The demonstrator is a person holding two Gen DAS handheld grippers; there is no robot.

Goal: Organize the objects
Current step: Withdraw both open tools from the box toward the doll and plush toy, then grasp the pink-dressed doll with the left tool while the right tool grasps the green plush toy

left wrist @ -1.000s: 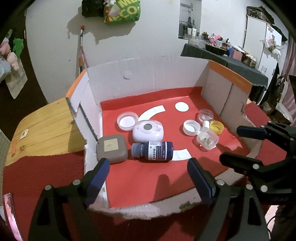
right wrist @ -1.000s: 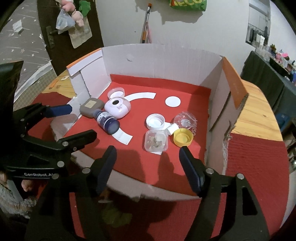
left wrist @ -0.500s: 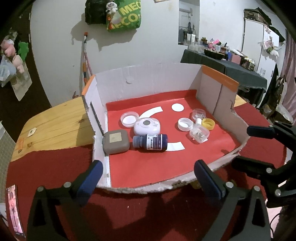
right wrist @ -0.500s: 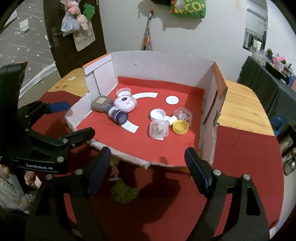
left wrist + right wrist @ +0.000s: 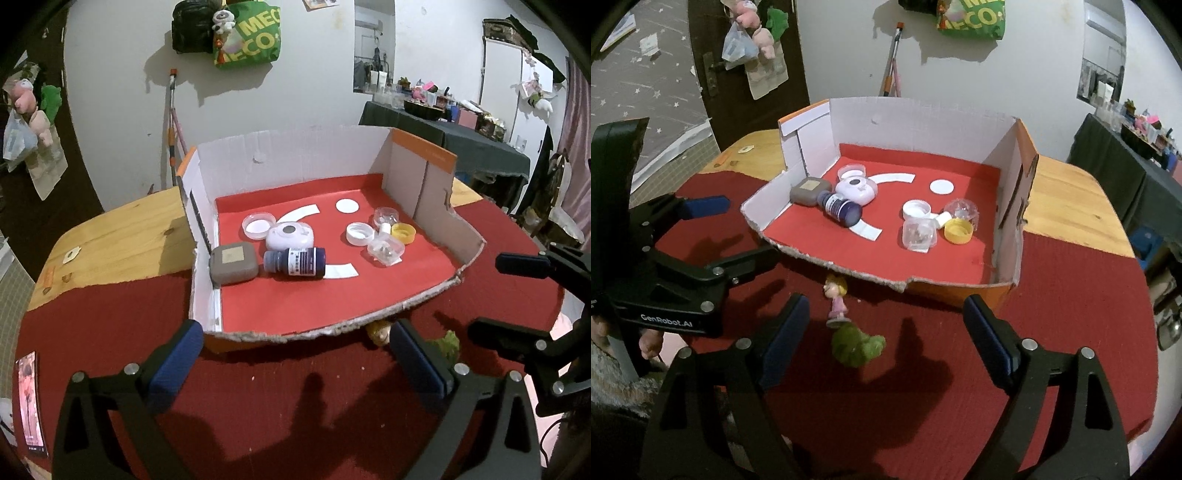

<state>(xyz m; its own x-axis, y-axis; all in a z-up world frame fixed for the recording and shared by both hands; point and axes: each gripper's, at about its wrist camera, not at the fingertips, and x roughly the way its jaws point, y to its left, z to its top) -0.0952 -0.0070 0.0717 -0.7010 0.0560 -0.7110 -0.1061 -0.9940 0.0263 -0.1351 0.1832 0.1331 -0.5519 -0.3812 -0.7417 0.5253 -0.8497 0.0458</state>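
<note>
A: Right, status entry. State of the jaws?

B: Left gripper (image 5: 295, 356): released, jaws have just been opening, nothing between them but bare red cloth (image 5: 258, 398). Right gripper (image 5: 886, 332): also released, jaws have just been opening; a small doll figurine (image 5: 836, 300) and a green plush lump (image 5: 856, 347) stand between its fingers, but the pads touch neither.

A: And the task's things?

B: All ahead of both sets of jaws, inside the cardboard tray (image 5: 295, 166). Beyond the left finger of the left gripper: grey case (image 5: 233, 264), dark bottle (image 5: 295, 261) lying on its side touching it, white round device (image 5: 290, 236) just behind, and a shallow clear dish (image 5: 258, 226). Toward the right finger's side: white cap (image 5: 359, 233), yellow cap (image 5: 403, 233), clear box (image 5: 386, 250) with small bits in it, clear cup (image 5: 385, 215).

A: How far along?

B: Judgement only: two loose clusters, so grouping looks partly done. Bottle is still on its side, caps sit off any container, paper markers on the tray floor are mostly uncovered. The figurine and plush sit outside the tray, near its torn front edge.

A: What is left?

B: Probably those two, plus tidying the caps. Cannot tell which marker belongs to which item.
</note>
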